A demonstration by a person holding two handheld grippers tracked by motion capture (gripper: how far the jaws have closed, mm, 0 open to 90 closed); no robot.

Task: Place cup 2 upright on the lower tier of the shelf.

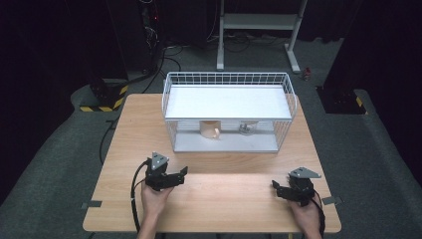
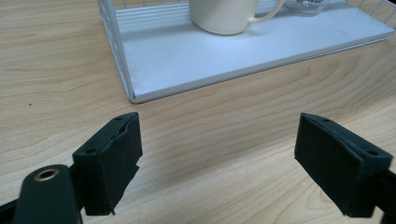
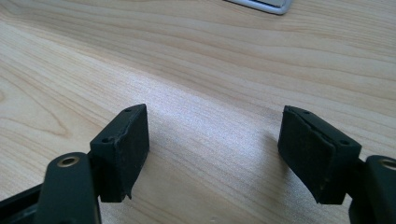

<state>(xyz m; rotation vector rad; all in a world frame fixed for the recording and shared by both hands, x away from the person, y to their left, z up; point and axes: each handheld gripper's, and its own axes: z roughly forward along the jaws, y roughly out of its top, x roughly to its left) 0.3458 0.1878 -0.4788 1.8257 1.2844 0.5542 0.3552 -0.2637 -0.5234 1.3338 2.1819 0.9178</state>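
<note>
A white wire rack (image 1: 171, 107) stands at the back middle of the wooden table (image 1: 219, 204). On its lower shelf (image 2: 187, 56) sit a cream mug (image 1: 209, 129) (image 2: 224, 16) and, to the mug's right, a clear glass (image 1: 247, 128) (image 2: 306, 4). My left gripper (image 1: 180, 175) (image 2: 219, 154) hovers low over the table in front of the rack's left corner, open, with bare wood between its pads. My right gripper (image 1: 276, 189) (image 3: 215, 144) rests near the table's front right, open and holding nothing. A corner of the rack's base (image 3: 266, 4) shows at the top of the right gripper view.
The rack's flat upper shelf (image 1: 226, 102) hangs over the mug and glass. Behind the table are a white metal stand (image 1: 259, 22), black equipment with cables (image 1: 149, 30) and yellow-black striped floor bases (image 1: 102, 99). Bare wood lies between the two grippers.
</note>
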